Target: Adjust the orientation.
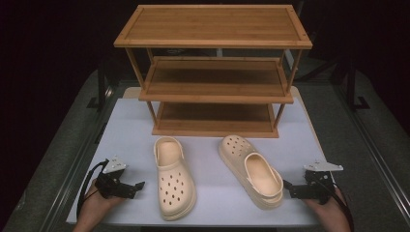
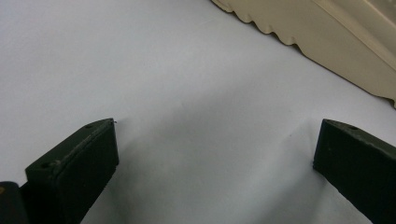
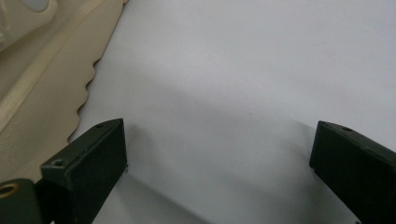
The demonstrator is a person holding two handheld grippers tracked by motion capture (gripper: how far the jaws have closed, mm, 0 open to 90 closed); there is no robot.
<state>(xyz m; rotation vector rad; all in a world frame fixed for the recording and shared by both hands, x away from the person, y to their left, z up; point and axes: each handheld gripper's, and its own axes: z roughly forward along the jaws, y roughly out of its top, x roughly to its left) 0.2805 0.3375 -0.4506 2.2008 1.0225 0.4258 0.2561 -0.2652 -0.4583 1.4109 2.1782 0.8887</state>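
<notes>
2 cream clogs sit on the white counter [image 1: 121,125], in front of a 3-tier wooden shoe rack [image 1: 212,72] that stands toward the far edge. The left clog [image 1: 174,179] lies near the middle of the near edge with its toe toward the person; the right clog [image 1: 251,171] lies beside it, angled, heel toward the near right corner. They are close together but not touching.

The left gripper [image 1: 137,189] rests low near the near left corner, its fingers spread wide and holding nothing; in the left gripper view the bare counter lies between them, with the scalloped sole of a clog [image 2: 327,42] off to the upper right. The right gripper [image 1: 289,188] sits near the near right corner, fingers likewise released and empty, just beside the right clog's heel, perhaps almost touching it, though the high view is too coarse to be sure. The right gripper view shows that clog's sole edge [image 3: 51,93] at the left.

By my reading nothing is done yet: all 3 shelves look bare, and both clogs remain to be picked up and shelved.
</notes>
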